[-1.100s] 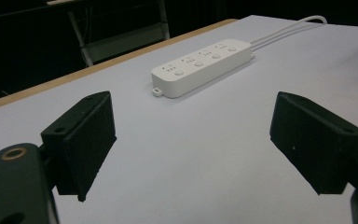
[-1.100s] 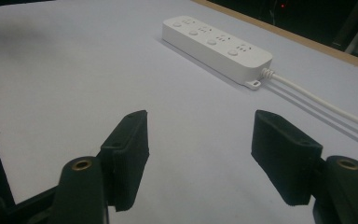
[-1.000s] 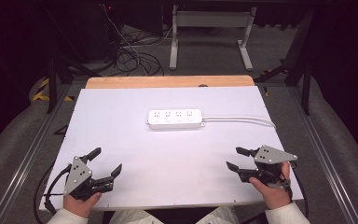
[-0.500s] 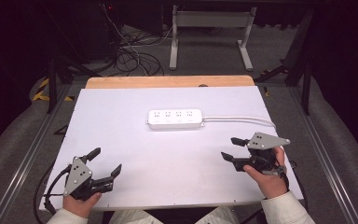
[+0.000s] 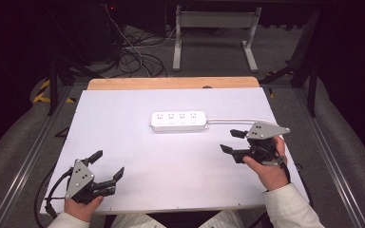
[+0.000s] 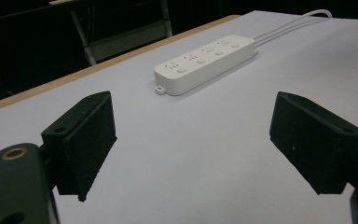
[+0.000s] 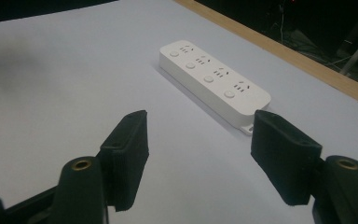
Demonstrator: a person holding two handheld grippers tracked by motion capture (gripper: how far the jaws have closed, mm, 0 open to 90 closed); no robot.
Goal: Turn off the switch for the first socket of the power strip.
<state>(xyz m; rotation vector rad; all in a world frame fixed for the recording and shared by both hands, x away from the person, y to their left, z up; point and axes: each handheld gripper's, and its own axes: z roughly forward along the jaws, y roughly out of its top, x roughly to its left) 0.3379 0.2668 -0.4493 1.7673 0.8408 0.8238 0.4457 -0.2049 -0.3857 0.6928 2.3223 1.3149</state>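
1. The power strip lies flat on the white table, toward the table's far side and about midway across, with its white cord running off its right end toward the table's right edge. Its four sockets sit empty, nothing plugged in.
2. The right gripper is near the power strip, just in front of its cord end, jaws spread wide and holding nothing. In the right gripper view the strip lies just beyond the jaws, apart from them.
3. The left gripper rests well apart from the power strip, at the near left of it, also wide open and empty; in the left gripper view the strip sits far ahead.
4. Judged from this, the work has barely begun: the strip is untouched. An approach by the right gripper looks to be the step in hand; the contact, and whatever handling follows, is all left to do.
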